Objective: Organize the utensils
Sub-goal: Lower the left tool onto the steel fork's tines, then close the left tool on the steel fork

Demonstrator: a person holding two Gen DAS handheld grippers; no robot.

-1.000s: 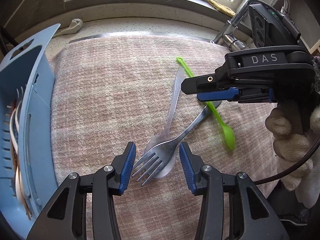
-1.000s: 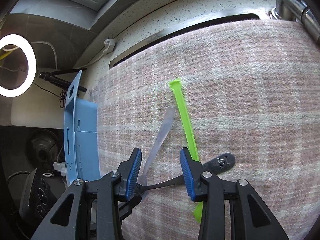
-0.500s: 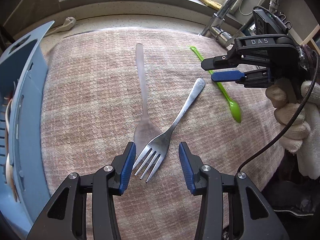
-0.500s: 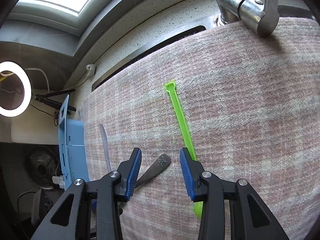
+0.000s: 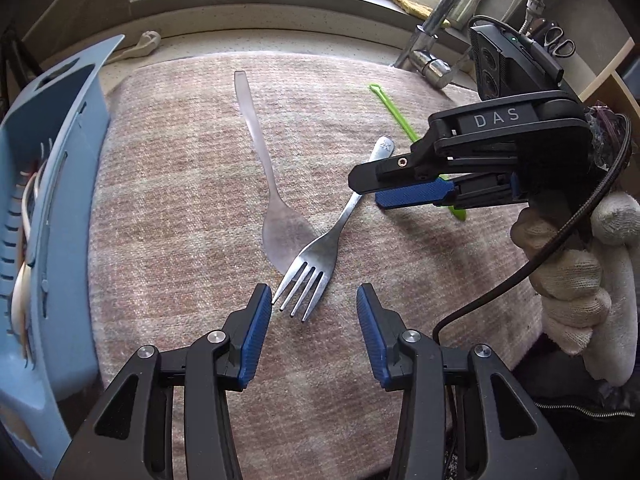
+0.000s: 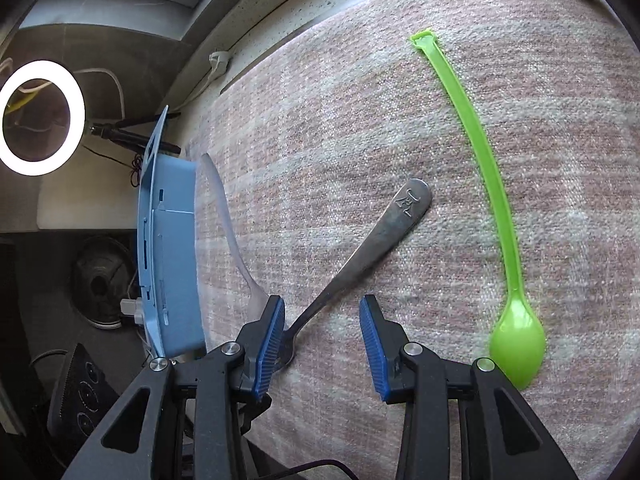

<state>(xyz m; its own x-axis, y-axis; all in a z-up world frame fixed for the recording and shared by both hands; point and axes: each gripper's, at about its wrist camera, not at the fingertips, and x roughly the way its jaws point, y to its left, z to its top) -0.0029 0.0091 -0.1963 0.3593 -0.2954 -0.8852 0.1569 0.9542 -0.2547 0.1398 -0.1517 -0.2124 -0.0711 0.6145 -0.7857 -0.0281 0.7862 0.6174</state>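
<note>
A metal fork (image 5: 320,248) lies on the pink checked cloth (image 5: 180,220), its tines partly over the bowl of a clear plastic spoon (image 5: 260,152). A green plastic spoon (image 6: 484,184) lies to the right. My left gripper (image 5: 314,312) is open and empty, just short of the fork's tines. My right gripper (image 6: 322,332) is open and empty, over the fork's handle (image 6: 372,252); it shows in the left wrist view (image 5: 400,184) above the fork's neck, hiding most of the green spoon there.
A blue utensil basket (image 5: 52,184) with several utensils stands at the cloth's left edge, also in the right wrist view (image 6: 168,248). A tap (image 5: 440,28) rises at the back right. A ring light (image 6: 40,118) glows beyond the counter.
My right gripper has come down and left from above the green spoon to over the fork's handle. My left gripper has drawn back slightly from the fork's tines. The utensils lie still.
</note>
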